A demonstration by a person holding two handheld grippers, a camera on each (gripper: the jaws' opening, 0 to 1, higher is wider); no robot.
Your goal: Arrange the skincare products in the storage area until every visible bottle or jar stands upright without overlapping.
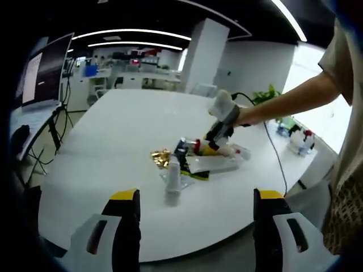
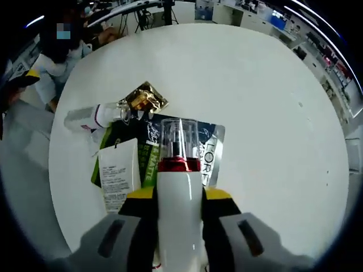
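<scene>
Right gripper [image 2: 180, 211]: my jaws are clamped on the white pump bottle [image 2: 179, 198], gripping its body just below the red collar; its clear cap [image 2: 180, 136] points away from me over the pile. In the left gripper view the same gripper [image 1: 218, 136] sits at the far side of the pile, my gloved hand behind it.

Left gripper [image 1: 195, 221]: jaws spread wide, holding nothing, hovering at the near edge of the white table [image 1: 113, 141], well apart from the pile.

Items, placed relative to the white pump bottle:
- L'Oréal sachet [image 2: 211, 152], flat, directly beneath the cap.
- Green sachet [image 2: 148, 161], flat, just beside it on my left.
- White tube [image 2: 118, 173], lying down, further left, overlapping the green sachet.
- Clear bottle [image 2: 93, 118], on its side, beyond the tube.
- Gold packet [image 2: 146, 97], beyond the cap, touching the sachets.

Status, by my judgement: early; nothing in the pile stands upright yet.

Risks:
- Grip is high on a smooth, rounded body; the bottle may swing or slip as I tip it upright.
- Setting it down on a sachet gives an uneven footing, so it could topple.
- A fall would knock the clear bottle, which may roll toward the table edge.
</scene>
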